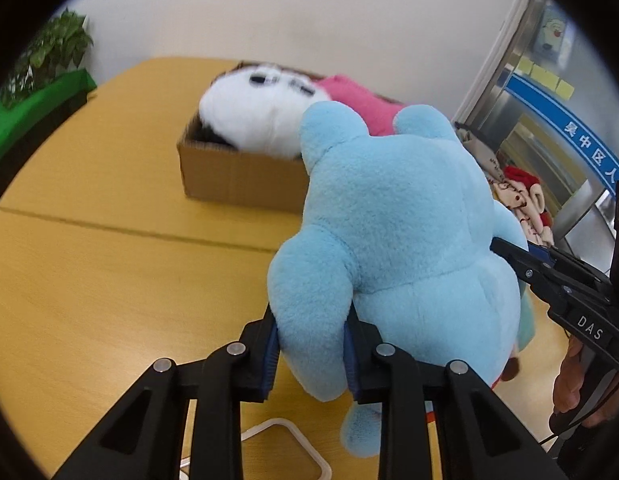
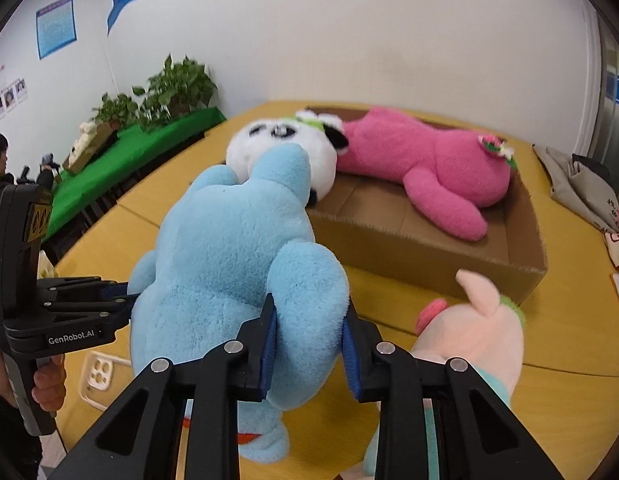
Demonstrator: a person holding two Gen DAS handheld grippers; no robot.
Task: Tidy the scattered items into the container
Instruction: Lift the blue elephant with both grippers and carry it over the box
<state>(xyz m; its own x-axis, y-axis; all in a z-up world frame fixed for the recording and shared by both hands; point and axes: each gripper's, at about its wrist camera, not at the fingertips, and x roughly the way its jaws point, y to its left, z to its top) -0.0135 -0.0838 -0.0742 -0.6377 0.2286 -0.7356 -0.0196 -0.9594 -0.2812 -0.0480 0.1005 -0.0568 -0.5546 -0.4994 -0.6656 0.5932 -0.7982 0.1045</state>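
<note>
On the left, my left hand-held gripper (image 1: 311,354) was clenched on a lower limb of the light blue plush toy (image 1: 397,240), its blue pads pressed into the fur on both sides. The toy hung clear of the yellow table (image 1: 89,280), near me and just short of the cardboard box (image 1: 237,176). A white phone case (image 2: 99,376) lay on the table beneath its left side.

Further right, my right hand-held gripper (image 2: 309,354) was likewise grasping another limb of the same toy, so both grips shared its weight. Beyond it, the box already held a white panda plush (image 2: 285,152) at its left end and a pink plush (image 2: 429,164) stretched along the far side. Nearest on the right, a pale pink plush (image 2: 473,332) waited on the table, outside the box.

I judged this the carry step: the blue toy was lifted but not yet over the box. Next I needed to move both hands forward together, clear the near wall, aim for the open floor by the pink plush, and let go with both together.
</note>
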